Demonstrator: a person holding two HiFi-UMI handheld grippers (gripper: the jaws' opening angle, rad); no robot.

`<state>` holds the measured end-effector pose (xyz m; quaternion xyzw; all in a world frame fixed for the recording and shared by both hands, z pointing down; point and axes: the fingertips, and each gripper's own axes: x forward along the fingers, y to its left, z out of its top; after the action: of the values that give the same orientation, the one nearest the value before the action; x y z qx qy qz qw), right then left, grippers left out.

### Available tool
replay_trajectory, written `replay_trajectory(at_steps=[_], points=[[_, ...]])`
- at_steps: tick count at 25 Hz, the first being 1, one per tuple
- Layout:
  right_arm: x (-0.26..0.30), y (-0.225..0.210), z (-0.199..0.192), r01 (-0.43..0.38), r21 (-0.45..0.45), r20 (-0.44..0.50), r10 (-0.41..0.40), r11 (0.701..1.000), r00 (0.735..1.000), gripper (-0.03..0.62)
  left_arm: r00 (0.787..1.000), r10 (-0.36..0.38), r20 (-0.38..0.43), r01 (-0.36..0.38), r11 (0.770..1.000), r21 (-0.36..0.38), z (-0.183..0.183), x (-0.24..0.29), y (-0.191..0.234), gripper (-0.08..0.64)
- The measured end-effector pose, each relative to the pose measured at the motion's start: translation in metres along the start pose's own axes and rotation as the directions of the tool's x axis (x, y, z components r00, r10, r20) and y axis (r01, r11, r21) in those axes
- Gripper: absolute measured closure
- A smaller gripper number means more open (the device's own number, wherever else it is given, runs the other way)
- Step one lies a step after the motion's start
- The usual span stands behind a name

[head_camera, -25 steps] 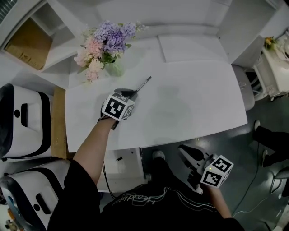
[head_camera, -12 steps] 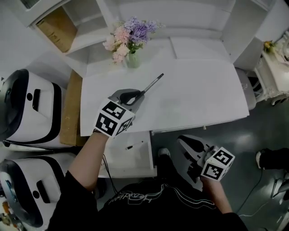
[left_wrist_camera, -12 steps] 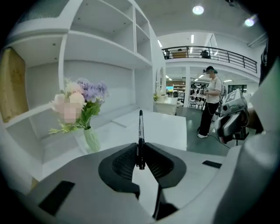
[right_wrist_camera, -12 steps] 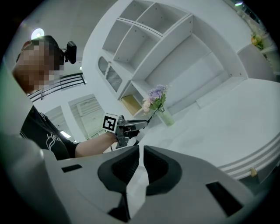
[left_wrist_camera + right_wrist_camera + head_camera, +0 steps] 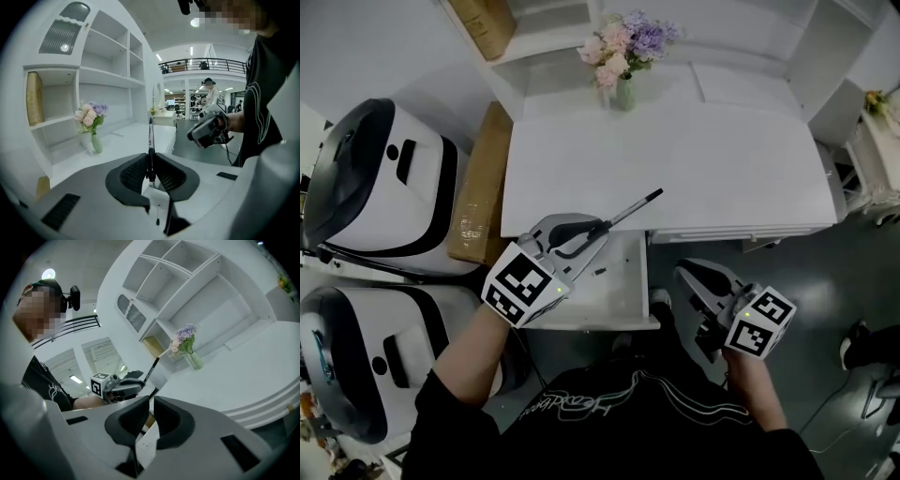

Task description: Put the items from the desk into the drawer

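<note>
My left gripper (image 5: 581, 232) is shut on a slim black pen (image 5: 628, 208), whose tip sticks out to the upper right over the desk's front edge. The left gripper view shows that pen (image 5: 151, 140) pinched upright between the two pads. It hangs above the open white drawer (image 5: 602, 323) under the left end of the white desk (image 5: 675, 159). A small dark item (image 5: 598, 272) lies inside the drawer. My right gripper (image 5: 698, 281) hovers in front of the desk over the dark floor, jaws together and nothing between them (image 5: 150, 416).
A vase of pink and purple flowers (image 5: 625, 47) stands at the desk's back edge. Two white rounded machines (image 5: 375, 187) and a wrapped cardboard box (image 5: 478, 197) sit left of the desk. White shelving (image 5: 103, 70) rises behind it. A small white table (image 5: 877, 150) is at the right.
My left gripper has drawn the pen back from the desk top and now holds it over the open drawer. The right gripper shifted a little; its jaws look the same.
</note>
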<state>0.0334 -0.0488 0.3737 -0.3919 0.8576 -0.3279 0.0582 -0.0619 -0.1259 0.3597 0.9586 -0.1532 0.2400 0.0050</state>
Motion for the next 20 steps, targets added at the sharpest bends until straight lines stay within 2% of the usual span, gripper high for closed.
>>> replay_trajectory(at_steps=[6, 10, 12, 14, 17, 20], points=[[0.006, 0.008, -0.017, 0.010, 0.005, -0.031, -0.010, 1.000, 0.999, 0.532, 0.992, -0.059, -0.108, 0.058, 0.998, -0.014, -0.087, -0.024, -0.022, 0.485], [-0.004, -0.009, -0.027, 0.055, 0.023, -0.067, -0.053, 0.998, 0.996, 0.532, 0.968, -0.110, -0.224, 0.111, 0.994, -0.007, -0.149, -0.012, -0.041, 0.486], [-0.006, -0.022, -0.030, 0.076, 0.035, -0.071, -0.073, 0.996, 0.995, 0.532, 0.945, -0.129, -0.299, 0.142, 0.990, 0.021, -0.184, -0.001, -0.046, 0.486], [-0.008, -0.032, -0.034, 0.091, 0.050, -0.076, -0.087, 0.995, 0.993, 0.532, 0.915, -0.152, -0.373, 0.171, 0.985, 0.017, -0.219, 0.012, -0.052, 0.485], [-0.010, -0.043, -0.037, 0.107, 0.064, -0.101, -0.100, 0.992, 0.990, 0.532, 0.860, -0.195, -0.472, 0.215, 0.977, -0.011, -0.266, 0.033, -0.059, 0.486], [-0.009, -0.055, -0.035, 0.113, 0.061, -0.108, -0.106, 0.992, 0.988, 0.532, 0.807, -0.212, -0.551, 0.248, 0.969, -0.009, -0.306, 0.052, -0.058, 0.485]])
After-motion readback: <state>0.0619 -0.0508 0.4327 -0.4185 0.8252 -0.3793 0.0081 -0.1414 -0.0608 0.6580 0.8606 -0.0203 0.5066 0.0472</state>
